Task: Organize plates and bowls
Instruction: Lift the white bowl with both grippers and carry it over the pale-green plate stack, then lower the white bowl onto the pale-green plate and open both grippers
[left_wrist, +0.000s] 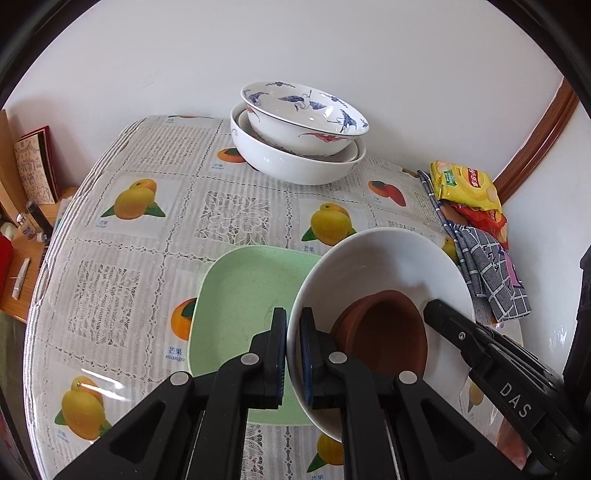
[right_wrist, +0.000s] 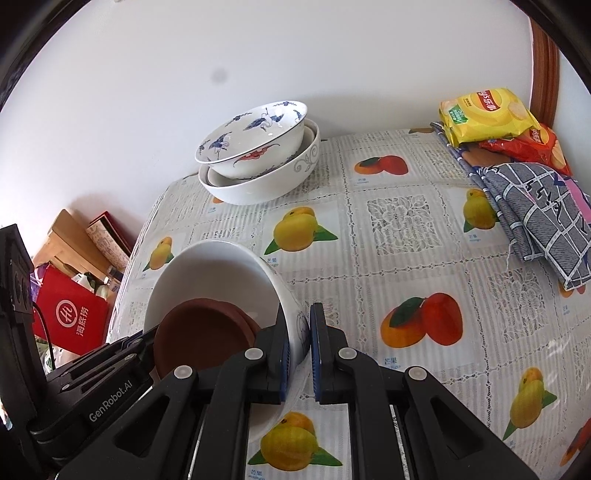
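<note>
A white bowl (left_wrist: 388, 266) with brown saucers (left_wrist: 384, 332) inside is held tilted above the table by both grippers. My left gripper (left_wrist: 293, 354) is shut on its left rim. My right gripper (right_wrist: 299, 354) is shut on its right rim (right_wrist: 291, 314); the brown saucers (right_wrist: 199, 336) show inside. A green square plate (left_wrist: 243, 306) lies on the table under the bowl's left side. At the back, a blue crane-patterned bowl (left_wrist: 306, 114) sits tilted in a stack of white bowls (left_wrist: 295, 166), also in the right wrist view (right_wrist: 258, 158).
The table has a fruit-print cloth (right_wrist: 406, 258). Snack bags (right_wrist: 487, 114) and a folded checked cloth (right_wrist: 543, 221) lie at the back right by the wall. A red bag (right_wrist: 70, 321) and boxes stand off the table's left edge.
</note>
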